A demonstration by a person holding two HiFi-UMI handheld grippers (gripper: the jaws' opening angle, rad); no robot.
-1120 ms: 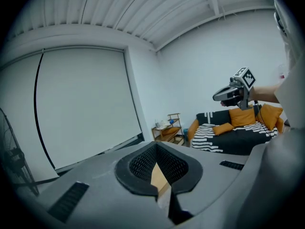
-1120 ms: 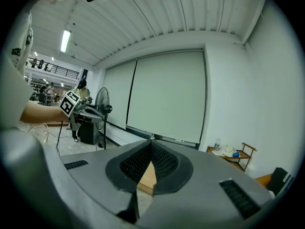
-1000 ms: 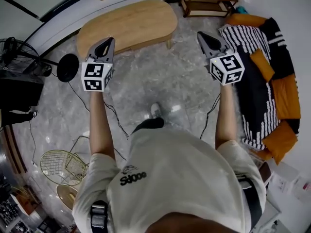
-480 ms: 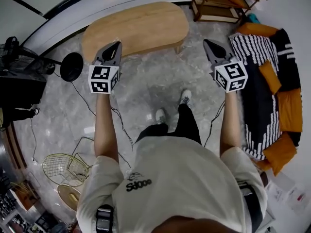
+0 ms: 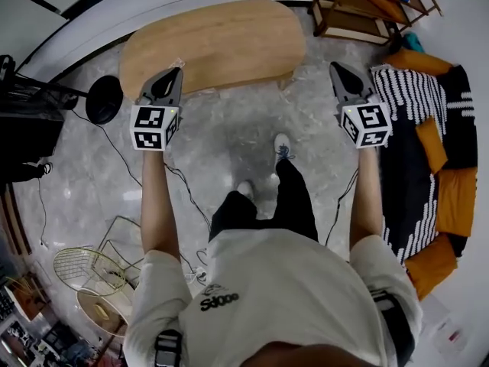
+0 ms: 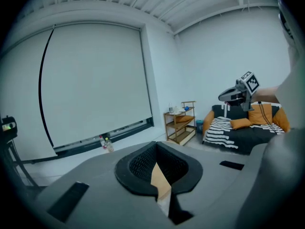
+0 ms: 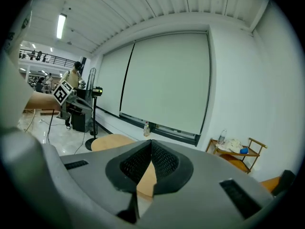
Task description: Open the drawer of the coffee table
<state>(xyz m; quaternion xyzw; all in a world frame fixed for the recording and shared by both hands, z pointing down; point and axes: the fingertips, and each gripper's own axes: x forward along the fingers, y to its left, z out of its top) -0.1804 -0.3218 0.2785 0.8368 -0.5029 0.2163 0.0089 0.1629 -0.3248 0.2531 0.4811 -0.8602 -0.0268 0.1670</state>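
Note:
The coffee table (image 5: 214, 40) is a low oval with a light wooden top, standing at the top centre of the head view; no drawer shows from above. My left gripper (image 5: 174, 73) is held out in front of the table's left part, jaws shut and empty. My right gripper (image 5: 336, 69) hangs over the floor just right of the table's right end, also shut and empty. In the left gripper view the jaws (image 6: 156, 168) meet, with a sliver of table wood behind them. The right gripper view shows shut jaws (image 7: 145, 168) and the table (image 7: 112, 141) beyond.
A sofa (image 5: 428, 128) with a striped blanket and orange cushions runs along the right. A wooden shelf (image 5: 367, 6) stands at the back right. A black round stand base (image 5: 105, 99) and cables lie on the left floor. A wire chair (image 5: 88, 270) sits lower left.
The person has stepped forward and the table has come nearer in view. Both grippers have moved forward and down towards it, still shut.

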